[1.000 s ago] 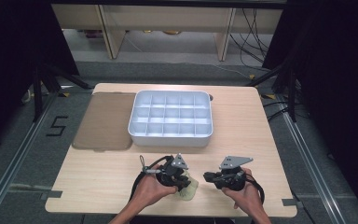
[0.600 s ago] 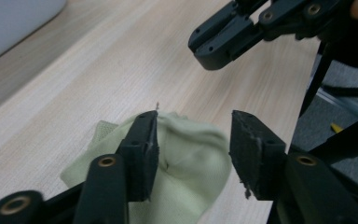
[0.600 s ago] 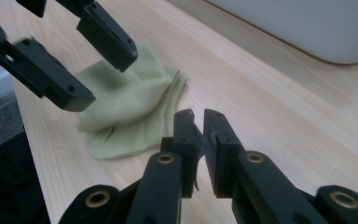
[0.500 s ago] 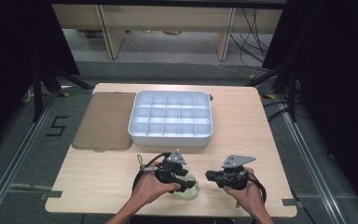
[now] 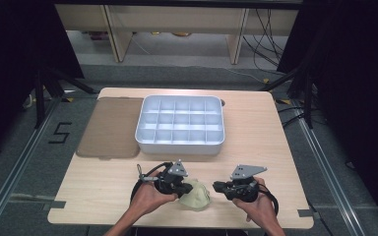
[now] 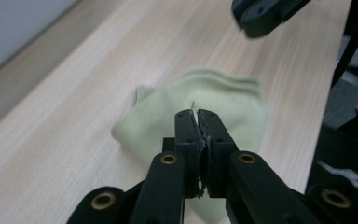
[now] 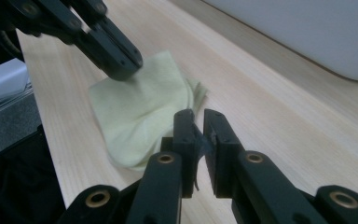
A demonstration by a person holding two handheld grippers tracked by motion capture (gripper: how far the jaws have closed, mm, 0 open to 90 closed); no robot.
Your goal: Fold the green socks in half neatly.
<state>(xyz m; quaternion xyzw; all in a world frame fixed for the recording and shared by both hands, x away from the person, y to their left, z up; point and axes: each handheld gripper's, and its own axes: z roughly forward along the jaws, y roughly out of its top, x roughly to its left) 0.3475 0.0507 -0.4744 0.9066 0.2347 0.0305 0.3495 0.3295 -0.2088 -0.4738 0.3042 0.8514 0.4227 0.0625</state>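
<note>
The left gripper (image 5: pixel 183 186) has its black jaws pressed together, having just snapped closed, with nothing caught between the tips; in the left gripper view (image 6: pixel 196 116) they meet over a pale green cloth (image 6: pixel 205 109). The cloth is soft, thin knit fabric, crumpled into a rough folded pad with a ribbed, layered hem along its far edge. It lies flat on the table just beneath and ahead of those tips, and in the high view (image 5: pixel 196 196) it sits between the two grippers, touching the left one.

The right gripper (image 5: pixel 220 187) points at the cloth from the other side, its jaws drawn nearly together with only a thin slit between the pads and nothing held. In the right gripper view (image 7: pixel 199 122) the cloth (image 7: pixel 140 109) lies just ahead and to the left of the tips, and the left gripper (image 7: pixel 121 65) rests its tip on the cloth's far corner.

The table (image 5: pixel 285 147) is smooth, light wood grain. Well beyond both grippers stands a white plastic tray (image 5: pixel 179 147) divided into square compartments, with a flat brown lid (image 5: pixel 110 128) beside it.
</note>
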